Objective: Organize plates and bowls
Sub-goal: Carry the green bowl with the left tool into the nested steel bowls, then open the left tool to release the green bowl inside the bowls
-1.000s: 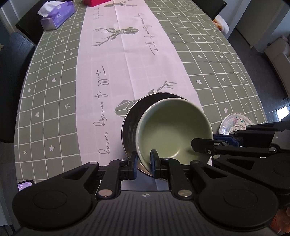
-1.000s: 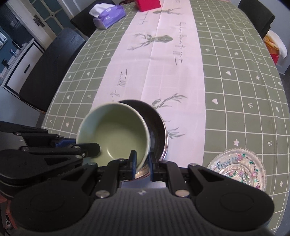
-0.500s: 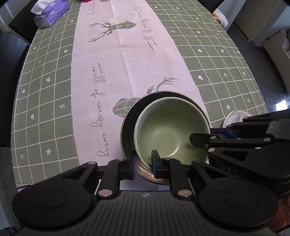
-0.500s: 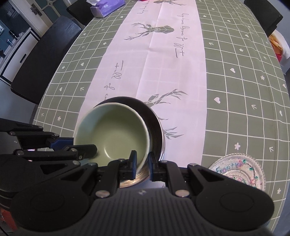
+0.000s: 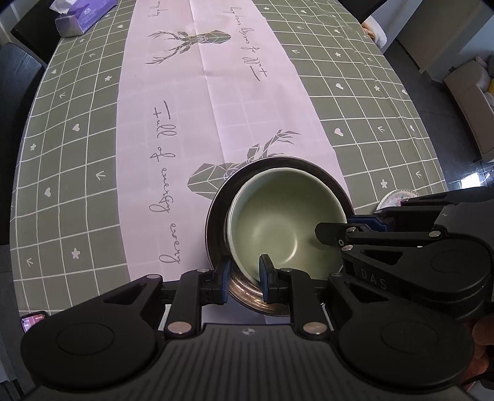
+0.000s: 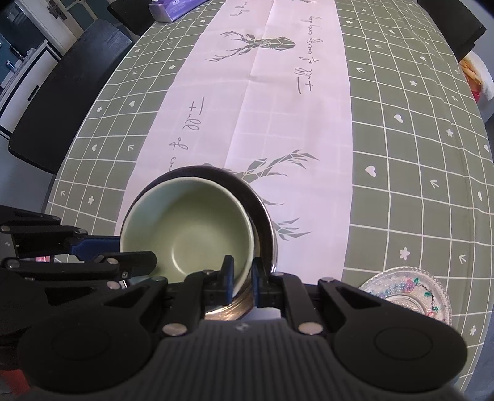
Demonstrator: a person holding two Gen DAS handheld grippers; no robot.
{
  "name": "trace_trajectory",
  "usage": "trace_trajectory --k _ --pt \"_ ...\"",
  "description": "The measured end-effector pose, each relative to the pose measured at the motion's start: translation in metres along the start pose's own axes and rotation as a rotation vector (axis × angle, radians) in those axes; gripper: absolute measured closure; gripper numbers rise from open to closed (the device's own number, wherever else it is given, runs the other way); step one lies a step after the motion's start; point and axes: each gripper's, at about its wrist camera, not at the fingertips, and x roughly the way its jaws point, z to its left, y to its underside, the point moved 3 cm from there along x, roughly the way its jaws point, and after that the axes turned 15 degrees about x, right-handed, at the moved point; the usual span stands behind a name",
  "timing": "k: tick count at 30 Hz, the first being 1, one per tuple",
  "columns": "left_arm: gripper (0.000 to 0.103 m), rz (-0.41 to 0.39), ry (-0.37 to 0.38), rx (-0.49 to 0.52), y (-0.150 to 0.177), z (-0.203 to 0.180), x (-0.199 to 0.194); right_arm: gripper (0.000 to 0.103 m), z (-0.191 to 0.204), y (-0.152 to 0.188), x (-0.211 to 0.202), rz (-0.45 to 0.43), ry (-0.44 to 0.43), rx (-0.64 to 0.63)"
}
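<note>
**A:** From your left wrist, where is the green bowl (image 5: 278, 222)?

**B:** It sits inside the metal bowl (image 5: 216, 209), pushed toward that bowl's right side, on the pale middle strip of the tablecloth (image 5: 77, 154) at the near edge. Your left gripper (image 5: 245, 274) straddles the green bowl's near rim, with one pad inside and one outside. Its jaws have just been opening, so the rim is between the pads but looks released rather than pinched.

**A:** And your other hand in that view?

**B:** Your right gripper (image 5: 339, 225) comes in from the right, across the same bowl's rim. A tissue box (image 5: 83, 18) lies at the far left of the table.

**A:** Now your right wrist view.

**B:** The green bowl leans toward the left inside the metal one. Your right gripper is clenched on the green bowl's near rim, with one pad inside and one outside against the wall. A glass plate (image 6: 407, 293) lies on the cloth just to your right, apart from both bowls. A dark chair (image 6: 61, 92) stands beside the table on the left.
</note>
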Motion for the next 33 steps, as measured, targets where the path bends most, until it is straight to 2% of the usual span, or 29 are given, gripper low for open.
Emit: trace_trajectory --k 8,11,16,18,19,21,24,27,31,33 --pt "0.078 -0.031 0.007 0.004 -0.001 0.005 -0.010 0.093 0.003 -0.001 0.003 0.015 0.016 -0.009" --pt "0.076 -0.081 0.017 -0.002 -0.005 0.007 -0.021 0.090 0.004 -0.003 -0.005 -0.003 0.009 -0.006" --pt "0.073 -0.103 0.021 -0.009 -0.007 0.009 -0.026 0.088 0.008 -0.006 -0.024 -0.047 0.002 -0.020" --pt "0.063 -0.116 0.040 -0.014 -0.003 0.010 -0.026 0.072 0.006 -0.006 -0.030 -0.063 -0.002 -0.020" --pt "0.060 -0.124 0.048 -0.017 -0.001 0.011 -0.027 0.068 0.004 -0.005 -0.032 -0.070 -0.005 -0.017" --pt "0.045 -0.151 0.051 -0.020 0.002 0.015 -0.029 0.060 -0.002 -0.004 -0.036 -0.073 -0.009 -0.007" --pt "0.037 -0.186 0.026 -0.024 0.007 0.021 -0.033 0.050 -0.012 0.000 -0.039 -0.072 -0.030 0.020" --pt "0.035 -0.240 0.040 -0.056 0.014 0.026 -0.037 0.039 -0.023 0.003 -0.042 -0.074 -0.060 0.054" --pt "0.035 -0.304 0.036 -0.064 0.024 0.029 -0.037 0.035 -0.037 0.010 -0.038 -0.066 -0.106 0.112" --pt "0.035 -0.296 0.067 -0.091 0.030 0.032 -0.031 0.031 -0.043 0.014 -0.033 -0.057 -0.119 0.136"
